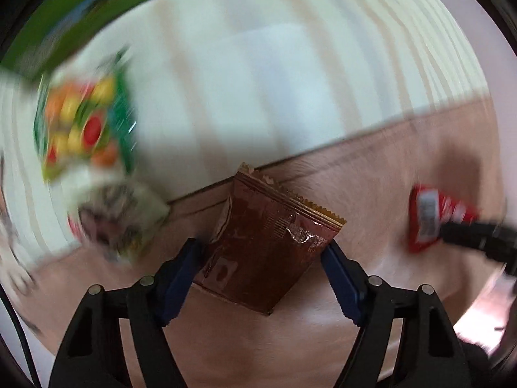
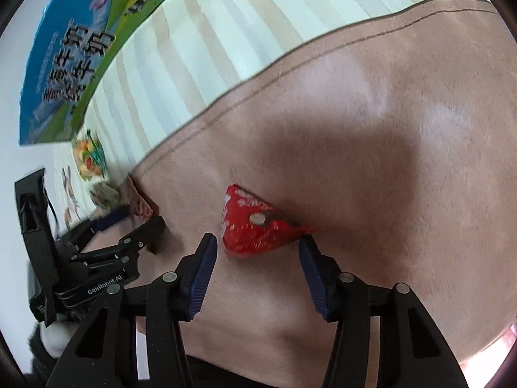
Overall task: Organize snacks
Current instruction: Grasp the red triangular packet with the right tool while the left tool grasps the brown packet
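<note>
Left gripper [image 1: 263,252]: jaws apart, a brown packet [image 1: 268,242] lying between the blue pads [image 1: 179,279], contact unclear; packet rests on the tan cushion [image 1: 371,177] near its stitched edge. Right gripper [image 2: 257,245]: jaws apart, straddling a red wrapper [image 2: 255,226] on the same cushion, not clamped. Beyond the edge, on striped cloth [image 1: 226,64], lie a blurred fruit-printed bag [image 1: 84,123] and a whitish packet [image 1: 119,216]; a blue-green carton [image 2: 80,48] stands farther off.

You have bare tan mat [image 2: 404,161] beyond the red packet [image 2: 255,226]; leftward, the brown packet [image 1: 268,242] and colourful snack bags [image 1: 84,123] crowd your path.
</note>
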Available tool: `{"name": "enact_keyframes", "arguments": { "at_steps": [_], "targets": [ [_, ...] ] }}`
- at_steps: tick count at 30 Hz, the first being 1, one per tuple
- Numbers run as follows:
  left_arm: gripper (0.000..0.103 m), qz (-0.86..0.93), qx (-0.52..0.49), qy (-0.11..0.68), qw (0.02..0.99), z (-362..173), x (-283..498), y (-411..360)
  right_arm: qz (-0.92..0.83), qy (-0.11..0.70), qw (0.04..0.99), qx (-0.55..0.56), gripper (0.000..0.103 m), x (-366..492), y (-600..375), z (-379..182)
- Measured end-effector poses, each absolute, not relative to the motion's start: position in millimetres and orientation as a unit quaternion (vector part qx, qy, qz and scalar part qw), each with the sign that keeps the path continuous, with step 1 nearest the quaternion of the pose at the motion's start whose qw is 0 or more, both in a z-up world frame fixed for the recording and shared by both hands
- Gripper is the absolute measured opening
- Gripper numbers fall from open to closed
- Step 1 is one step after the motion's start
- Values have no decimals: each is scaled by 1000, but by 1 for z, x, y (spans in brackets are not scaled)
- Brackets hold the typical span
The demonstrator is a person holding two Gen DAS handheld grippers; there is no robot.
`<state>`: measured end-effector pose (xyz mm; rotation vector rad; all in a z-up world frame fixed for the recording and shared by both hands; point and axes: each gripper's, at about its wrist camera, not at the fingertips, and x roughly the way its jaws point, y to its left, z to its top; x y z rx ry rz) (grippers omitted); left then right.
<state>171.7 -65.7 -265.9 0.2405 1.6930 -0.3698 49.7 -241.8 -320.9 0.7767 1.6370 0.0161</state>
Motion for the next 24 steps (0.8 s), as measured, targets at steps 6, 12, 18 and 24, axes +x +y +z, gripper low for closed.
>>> {"name": "enact_keyframes", "arguments": {
  "at_steps": [6, 12, 18, 24],
  "targets": [
    [75, -137, -9, 767, 627, -271, 181, -48, 7, 704, 608, 366, 69, 52, -256, -325],
    [77, -147, 38, 773, 616, -277, 179, -73, 7, 704, 601, 377, 69, 58, -251, -335],
    [58, -130, 39, 752, 645, -261, 177, -88, -6, 707, 622, 337, 55, 67, -236, -332],
    [56, -134, 23, 750, 647, -250, 165, -90, 12, 695, 638, 330, 46, 66, -231, -317]
  ]
}}
